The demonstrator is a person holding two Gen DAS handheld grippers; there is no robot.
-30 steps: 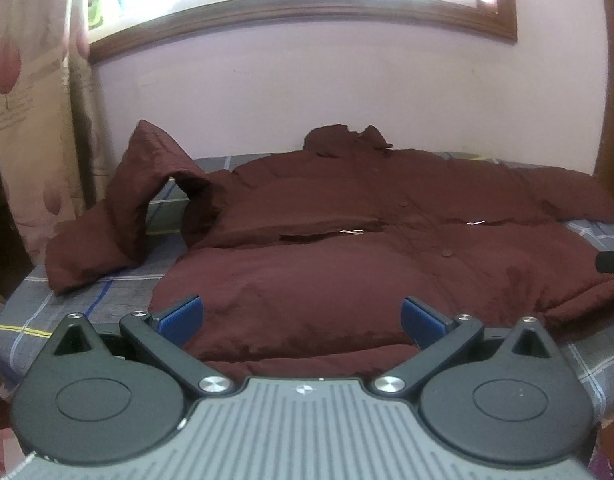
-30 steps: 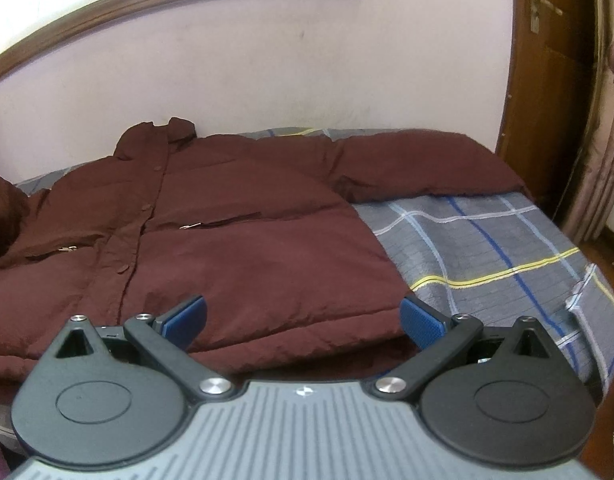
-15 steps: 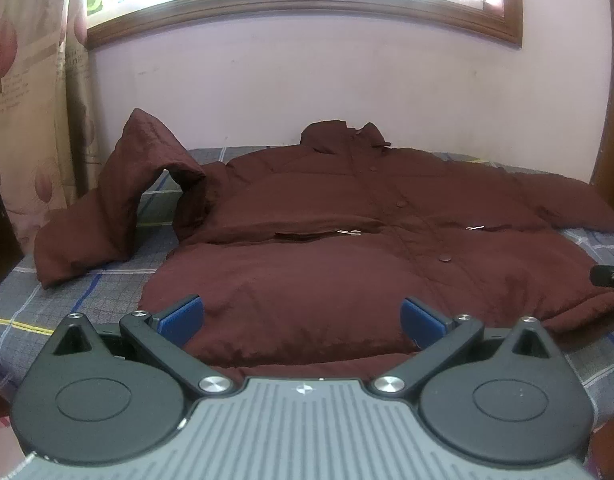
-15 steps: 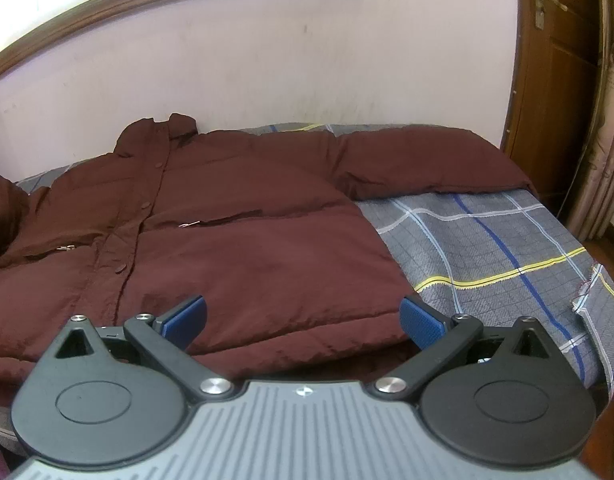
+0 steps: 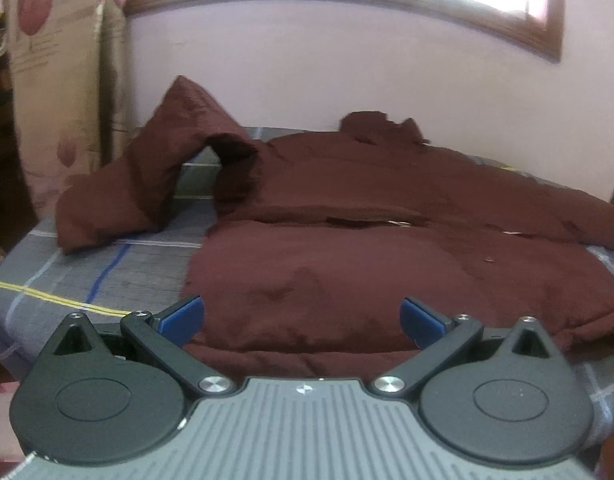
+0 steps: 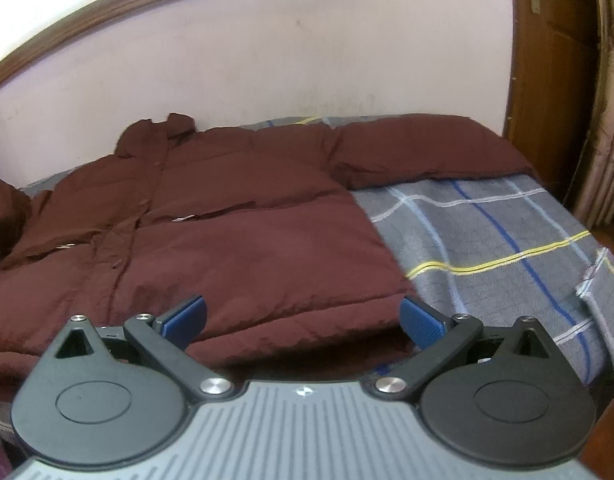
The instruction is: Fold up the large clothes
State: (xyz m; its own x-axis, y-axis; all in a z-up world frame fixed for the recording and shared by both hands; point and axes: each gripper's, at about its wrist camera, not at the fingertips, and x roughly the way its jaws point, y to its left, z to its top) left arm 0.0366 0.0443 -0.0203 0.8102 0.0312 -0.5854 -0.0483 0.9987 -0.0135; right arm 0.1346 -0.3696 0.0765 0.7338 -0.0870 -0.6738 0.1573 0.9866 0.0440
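Behind left gripper [image 5: 302,317], jacket [image 5: 347,264] hem.

No words, brands or numbers can be read; faint print on the curtain [image 5: 39,46], at ten o'clock, is too blurred.

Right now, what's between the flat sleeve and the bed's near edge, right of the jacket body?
Only bare plaid bedsheet, per the right wrist view: nothing lies between the flat sleeve and the near edge beside the jacket.
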